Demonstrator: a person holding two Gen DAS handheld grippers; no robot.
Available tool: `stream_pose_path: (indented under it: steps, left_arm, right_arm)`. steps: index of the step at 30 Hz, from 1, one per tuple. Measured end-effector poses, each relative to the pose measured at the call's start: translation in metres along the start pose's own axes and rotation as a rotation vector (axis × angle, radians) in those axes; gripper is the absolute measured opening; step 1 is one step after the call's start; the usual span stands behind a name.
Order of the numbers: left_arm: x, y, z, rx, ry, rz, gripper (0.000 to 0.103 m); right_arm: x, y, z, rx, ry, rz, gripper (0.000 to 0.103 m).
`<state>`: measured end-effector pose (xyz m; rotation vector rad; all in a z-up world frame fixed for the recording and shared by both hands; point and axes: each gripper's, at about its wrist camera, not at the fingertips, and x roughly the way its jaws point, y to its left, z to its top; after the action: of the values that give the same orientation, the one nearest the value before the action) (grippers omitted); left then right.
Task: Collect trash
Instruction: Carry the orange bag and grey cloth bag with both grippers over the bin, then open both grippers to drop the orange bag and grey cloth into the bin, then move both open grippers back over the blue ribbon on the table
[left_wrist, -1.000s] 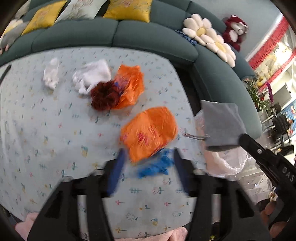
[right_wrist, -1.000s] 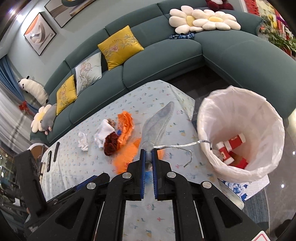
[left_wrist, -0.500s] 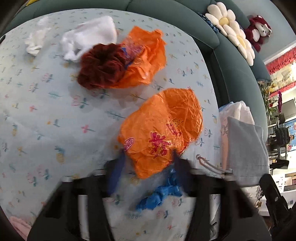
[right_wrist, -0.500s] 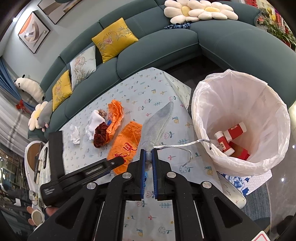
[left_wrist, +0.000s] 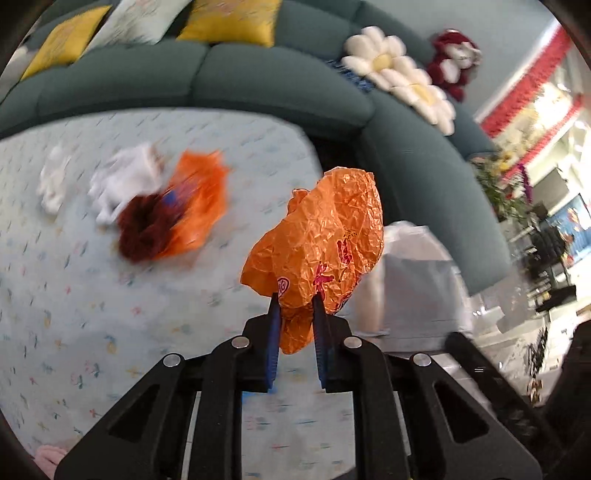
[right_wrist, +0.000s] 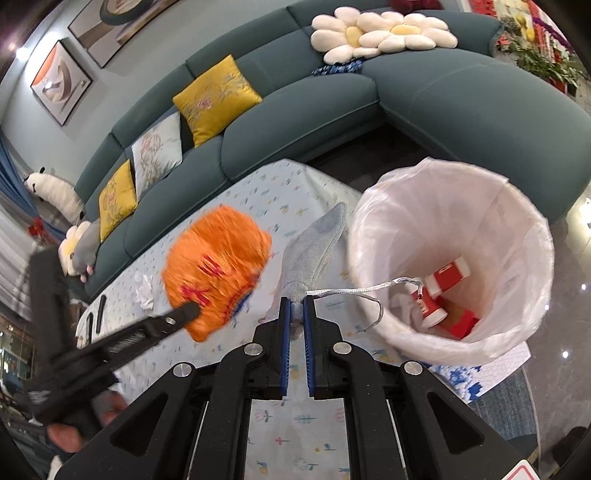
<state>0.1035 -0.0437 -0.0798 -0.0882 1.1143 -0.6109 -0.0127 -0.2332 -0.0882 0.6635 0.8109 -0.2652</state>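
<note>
Nearest, the left gripper (left_wrist: 296, 301) has its jaws pinched on the lower edge of a crumpled orange bag (left_wrist: 325, 243), which is held up clear of the tabletop (left_wrist: 74, 295), probably so it can be carried across to the bin without dragging other litter along. The right gripper (right_wrist: 294, 304) has its jaws closed narrowly on the neck of a grey drawstring pouch (right_wrist: 314, 251), whose silver cord trails right over the rim of the lined bin (right_wrist: 517, 229); the pouch hangs just beside the bin mouth, seemingly waiting to be dropped in. Red and white cartons (right_wrist: 443, 288) already lie at the bin's bottom. Further out on the tabletop remain a second orange bag (left_wrist: 199, 199), a dark red fuzzy clump (left_wrist: 147, 229) touching it, and white tissues (left_wrist: 122, 181). Beyond stands the green sofa (left_wrist: 258, 81).
</note>
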Motion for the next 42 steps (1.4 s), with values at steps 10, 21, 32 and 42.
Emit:
stream_pose_path:
  steps: [10, 21, 32, 42]
  left_arm:
    - [0.019, -0.093, -0.003, 0.134, 0.049, -0.086, 0.016]
    - [0.032, -0.120, -0.007, 0.132, 0.043, -0.077, 0.060]
    - [0.016, -0.060, -0.007, 0.042, 0.021, -0.002, 0.060]
    - [-0.003, 0.007, -0.011, -0.034, 0.000, 0.083, 0.060]
  right_arm:
    - [-0.036, -0.056, 0.013, 0.060, -0.061, -0.082, 0.007]
    - [-0.043, -0.093, 0.016, 0.128, -0.072, -0.128, 0.017]
    - [-0.037, -0.069, 0.010, 0.076, -0.044, -0.088, 0.017]
    - [-0.011, -0.009, -0.009, -0.020, 0.025, -0.036, 0.027]
